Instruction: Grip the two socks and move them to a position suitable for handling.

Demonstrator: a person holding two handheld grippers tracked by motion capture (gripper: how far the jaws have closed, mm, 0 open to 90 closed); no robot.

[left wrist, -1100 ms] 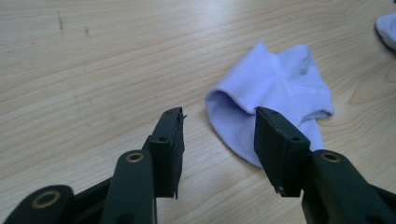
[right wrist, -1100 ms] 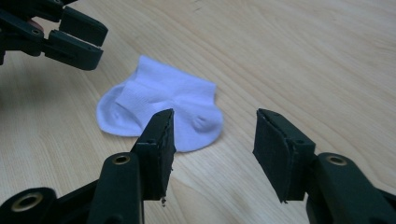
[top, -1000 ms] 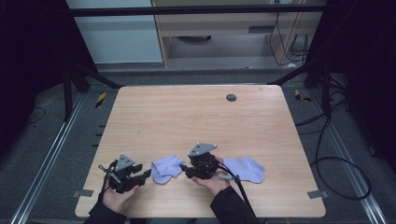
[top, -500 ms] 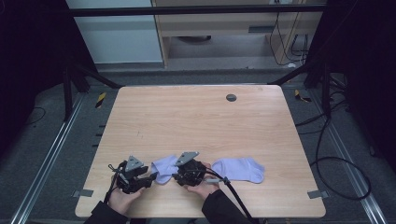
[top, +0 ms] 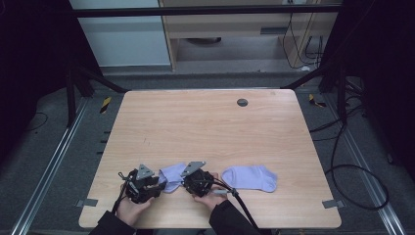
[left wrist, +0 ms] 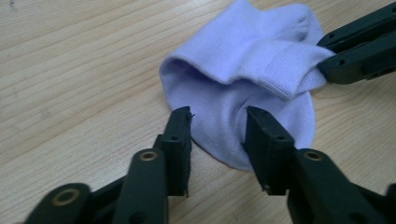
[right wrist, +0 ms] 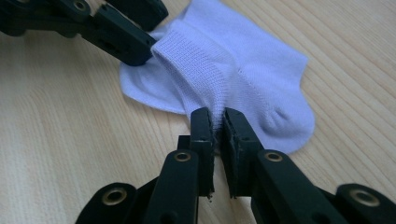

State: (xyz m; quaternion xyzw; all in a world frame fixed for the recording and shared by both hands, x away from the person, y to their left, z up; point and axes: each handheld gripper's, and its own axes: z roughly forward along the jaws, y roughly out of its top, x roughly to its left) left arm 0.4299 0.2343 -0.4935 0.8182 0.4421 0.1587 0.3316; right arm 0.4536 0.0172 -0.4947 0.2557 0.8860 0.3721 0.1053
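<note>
High view had me at the near edge of the worktop (top: 210, 127), toward the near-left corner, with both hands in from the bottom and a gripper in each. My left gripper (top: 155, 183) and my right gripper (top: 185, 180) were both on the same little lilac sock (top: 171, 175), which sat bunched up between them on the wood. A second lilac sock (top: 250, 177) lay flat just to the right of my right hand (top: 211, 198), not touching anything I could see, toe end pointing toward the right edge. From the left gripper view, my left gripper (left wrist: 218, 128) had its jaws apart with the rounded end of the sock (left wrist: 243, 93) sitting between them, fabric right up against the inner faces but not pinched. The other gripper's jaws came in from the top right there, biting the ribbed cuff. In the right gripper view my right gripper (right wrist: 217, 122) was squeezed together on a raised fold of the sock (right wrist: 224, 74), with just a thin strip of knit showing between the jaws. Over at the top left of that view, the left gripper's jaws were against the cuff end. My left hand (top: 128, 209) was down near the edge.
</note>
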